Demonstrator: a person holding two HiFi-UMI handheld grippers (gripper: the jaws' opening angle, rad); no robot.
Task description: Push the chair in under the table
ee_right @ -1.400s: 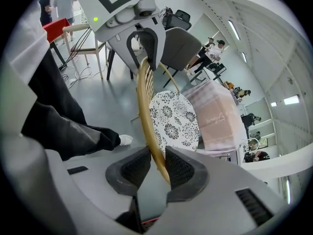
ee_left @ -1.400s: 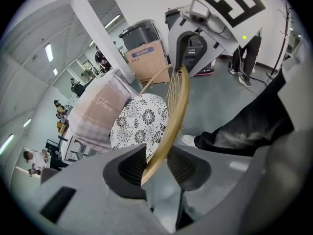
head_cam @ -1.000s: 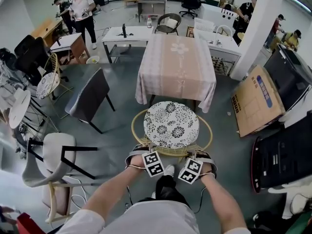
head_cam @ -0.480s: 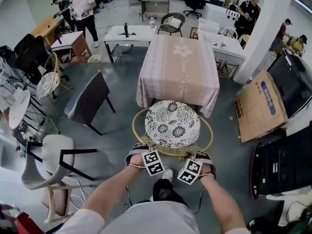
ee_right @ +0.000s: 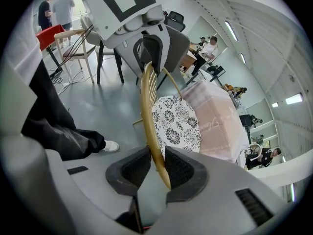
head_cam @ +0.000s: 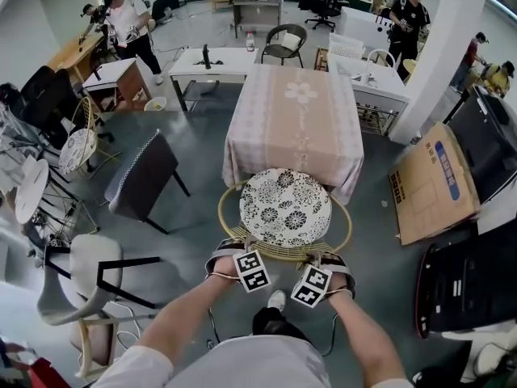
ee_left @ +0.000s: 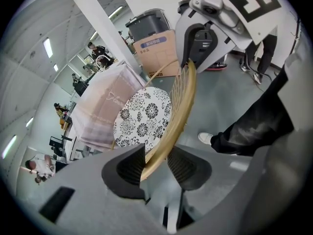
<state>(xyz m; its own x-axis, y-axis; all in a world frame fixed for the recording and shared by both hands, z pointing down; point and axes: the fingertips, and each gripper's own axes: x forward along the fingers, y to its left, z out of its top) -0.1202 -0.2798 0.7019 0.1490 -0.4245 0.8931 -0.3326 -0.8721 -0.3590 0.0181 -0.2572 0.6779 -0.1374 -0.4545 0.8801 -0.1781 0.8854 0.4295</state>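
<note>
A round rattan chair [head_cam: 284,251] with a black-and-white flowered cushion [head_cam: 285,207] stands in front of the table [head_cam: 292,115], which is draped in a pink striped cloth. The cushion's far edge meets the hanging cloth. My left gripper [head_cam: 243,255] and right gripper [head_cam: 321,260] hold the near back rim side by side. In the left gripper view the gripper [ee_left: 154,163] is shut on the rattan rim [ee_left: 180,106]. In the right gripper view the other gripper [ee_right: 157,168] is likewise shut on the rim [ee_right: 148,106].
A dark chair [head_cam: 142,176] and a white chair [head_cam: 79,275] stand on the left. A cardboard box [head_cam: 432,180] and black equipment [head_cam: 468,275] are on the right, beside a white pillar [head_cam: 440,47]. My shoe [head_cam: 275,300] is behind the chair. People and desks fill the back.
The chair has slid forward toward the table with both grippers on its rim; the cushion's far edge now reaches the cloth's hem.
</note>
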